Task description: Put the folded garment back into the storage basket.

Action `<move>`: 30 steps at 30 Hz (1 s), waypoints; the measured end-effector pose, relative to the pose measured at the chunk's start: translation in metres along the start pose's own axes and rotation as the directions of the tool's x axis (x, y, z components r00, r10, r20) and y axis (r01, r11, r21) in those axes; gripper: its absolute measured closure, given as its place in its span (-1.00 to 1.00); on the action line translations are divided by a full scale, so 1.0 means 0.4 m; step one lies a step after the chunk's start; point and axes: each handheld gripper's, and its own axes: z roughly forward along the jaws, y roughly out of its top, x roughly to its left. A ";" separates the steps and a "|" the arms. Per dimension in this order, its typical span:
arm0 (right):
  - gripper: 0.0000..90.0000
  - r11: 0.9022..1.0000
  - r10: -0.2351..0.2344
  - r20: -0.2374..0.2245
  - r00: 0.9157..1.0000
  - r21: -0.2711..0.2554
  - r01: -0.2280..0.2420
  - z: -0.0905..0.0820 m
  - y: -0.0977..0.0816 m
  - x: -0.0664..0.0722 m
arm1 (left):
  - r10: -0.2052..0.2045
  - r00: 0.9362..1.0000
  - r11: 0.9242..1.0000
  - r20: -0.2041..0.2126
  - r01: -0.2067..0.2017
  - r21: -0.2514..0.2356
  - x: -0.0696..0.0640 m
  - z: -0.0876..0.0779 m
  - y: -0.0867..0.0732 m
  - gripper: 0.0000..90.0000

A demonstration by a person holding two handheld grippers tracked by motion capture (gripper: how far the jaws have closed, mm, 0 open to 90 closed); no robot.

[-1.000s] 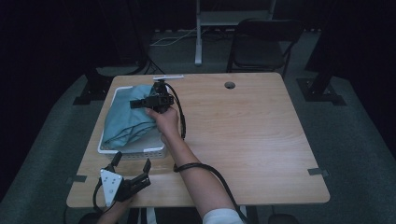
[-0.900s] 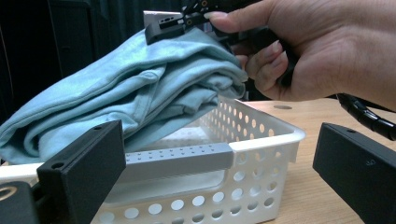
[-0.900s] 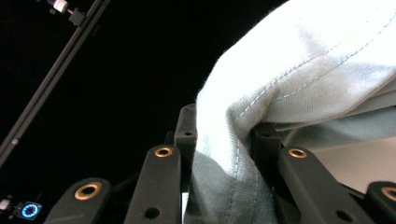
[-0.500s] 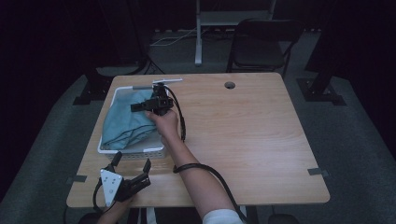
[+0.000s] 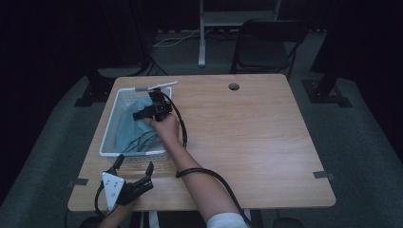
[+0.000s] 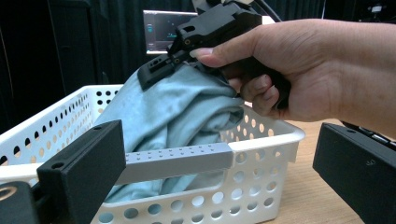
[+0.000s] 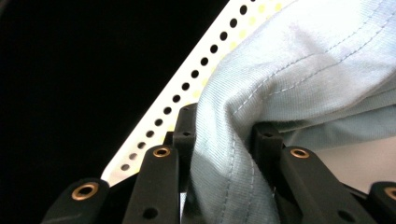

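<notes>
Black jaws of the left gripper stand spread wide with nothing between them, at about seven o'clock on the wooden table in the high view, near the front edge, held by the left hand. Just beyond it, toward eleven o'clock, sits the white perforated basket, its near wall facing that gripper; in the left gripper view the basket rises just ahead of the open jaws.

Inside the basket lies the light blue cloth, bunched and pulled up at its right side. The right gripper, held by the right hand, is over the basket's right half and pinches a fold of the cloth; its jaws have just been easing apart slightly, yet the fabric still sits pressed between them. In the left gripper view the cloth hangs from that gripper above the rim.

Farther off, at twelve o'clock past the table, stands a dark folding chair.
</notes>
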 end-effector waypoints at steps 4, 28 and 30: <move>0.30 0.999 0.025 -0.017 1.000 0.043 -0.024 0.005 0.005 -0.009 | 0.000 1.000 1.000 0.000 0.000 0.001 0.000 0.001 0.000 -0.92; -0.45 0.971 -0.174 0.279 0.944 0.206 0.118 0.043 0.004 0.054 | 0.000 1.000 1.000 0.001 0.000 0.001 0.000 0.000 0.000 -0.92; -0.48 0.966 -0.201 0.310 0.929 0.221 0.135 0.044 0.000 0.057 | 0.000 1.000 1.000 0.001 0.000 0.001 0.000 0.000 0.000 -0.92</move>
